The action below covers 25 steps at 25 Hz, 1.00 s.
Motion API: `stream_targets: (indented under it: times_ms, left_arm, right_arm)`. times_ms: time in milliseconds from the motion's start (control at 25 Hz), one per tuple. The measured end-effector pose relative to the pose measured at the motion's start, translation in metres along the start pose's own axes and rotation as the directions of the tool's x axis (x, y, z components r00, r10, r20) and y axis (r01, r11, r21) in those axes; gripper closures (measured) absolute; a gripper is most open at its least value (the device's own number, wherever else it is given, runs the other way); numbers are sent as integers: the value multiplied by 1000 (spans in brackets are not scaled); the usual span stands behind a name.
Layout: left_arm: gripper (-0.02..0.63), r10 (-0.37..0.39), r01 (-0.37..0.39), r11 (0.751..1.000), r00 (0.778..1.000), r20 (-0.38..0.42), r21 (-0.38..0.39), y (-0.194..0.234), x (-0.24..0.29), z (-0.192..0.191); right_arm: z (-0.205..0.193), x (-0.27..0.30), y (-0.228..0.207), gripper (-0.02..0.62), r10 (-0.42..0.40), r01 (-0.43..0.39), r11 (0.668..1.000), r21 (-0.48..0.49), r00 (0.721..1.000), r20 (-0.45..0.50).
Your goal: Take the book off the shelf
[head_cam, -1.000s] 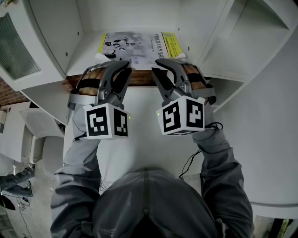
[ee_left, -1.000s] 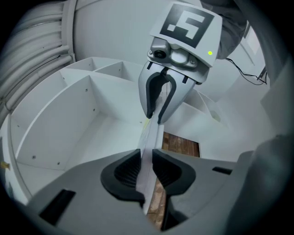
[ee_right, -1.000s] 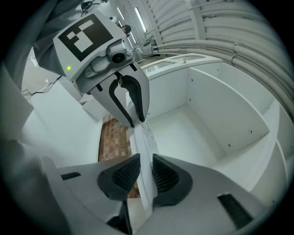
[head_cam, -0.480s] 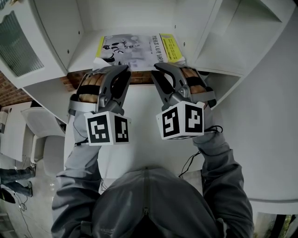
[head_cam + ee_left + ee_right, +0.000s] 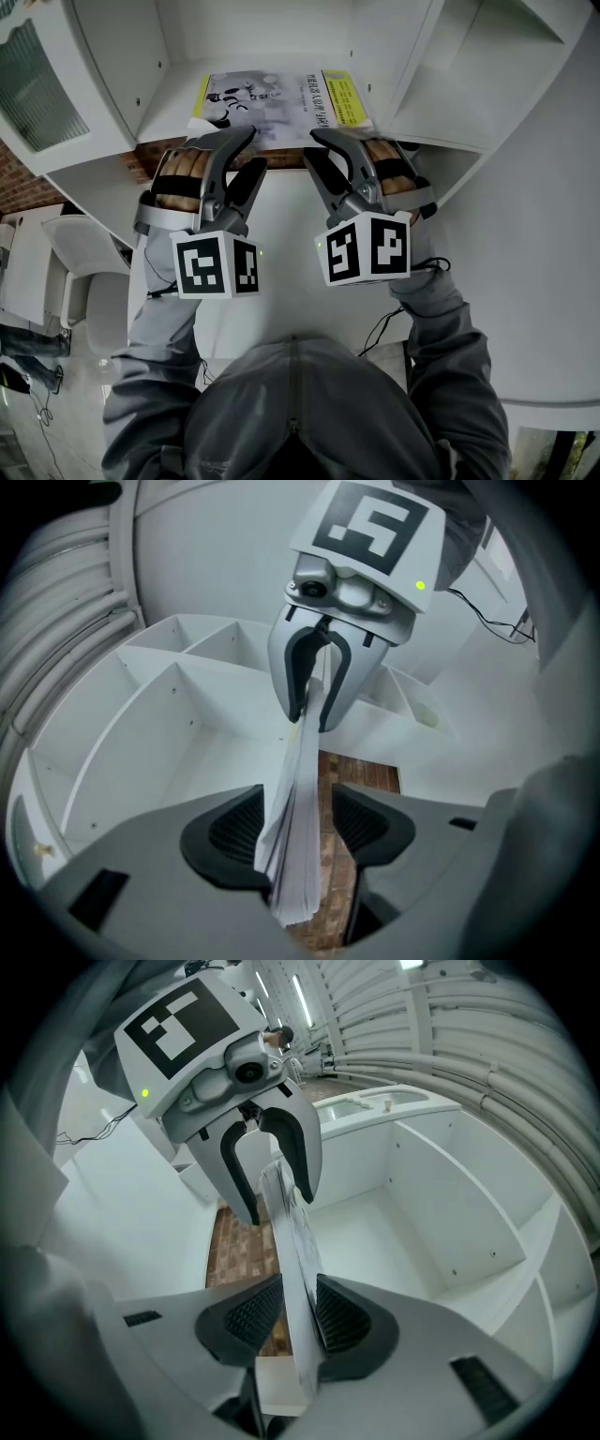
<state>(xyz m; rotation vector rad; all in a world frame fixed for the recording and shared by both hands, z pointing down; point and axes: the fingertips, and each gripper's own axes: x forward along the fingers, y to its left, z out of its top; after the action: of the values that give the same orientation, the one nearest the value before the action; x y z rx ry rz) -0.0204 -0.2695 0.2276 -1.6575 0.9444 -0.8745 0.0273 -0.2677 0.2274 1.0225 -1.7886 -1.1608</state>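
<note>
book (image 5: 277,105): lies flat in a white shelf (image 5: 173,89) compartment, its near edge toward the person.
left gripper (image 5: 298,825): jaws have just been opening and stand wide. The book's near-left edge is between them, and one pad is clear of the pages.
right gripper (image 5: 298,1321): jaws have just been opening slightly. The pads touch both faces of the book's near-right edge.

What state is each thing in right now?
book, closed, lying flat on the shelf, near edge overhanging.
left hand-held gripper, open; jaws just opened, book edge loose between them.
right hand-held gripper, jaws just eased wider, yet pads look pressed on the book.
</note>
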Motion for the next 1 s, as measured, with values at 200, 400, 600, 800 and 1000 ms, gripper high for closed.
stream_targets:
  times_ms: [200, 400, 600, 800, 1000]
  left_arm:
    - [319, -39, 44, 994, 998, -52, 104, -6, 9, -5]
    - [319, -20, 27, 993, 998, -65, 113, -2, 20, -9]
    - [319, -29, 42, 989, 996, -86, 145, -1, 28, -11]
    - [322, -8, 24, 986, 995, -100, 167, 1, 35, -12]
    - [334, 2, 16, 985, 995, -104, 172, 5, 43, -14]
  right_arm:
    - [1, 1, 2, 415, 39, -39, 999, -33, 999, -13]
    - [1, 1, 0, 366, 33, -36, 995, -92, 999, -36]
    - [1, 7, -3, 347, 35, -47, 986, -162, 996, -81]
    - [-17, 25, 0, 345, 9, -46, 972, -232, 987, -158]
    - [-27, 39, -7, 345, -16, -26, 972, -234, 984, -176]
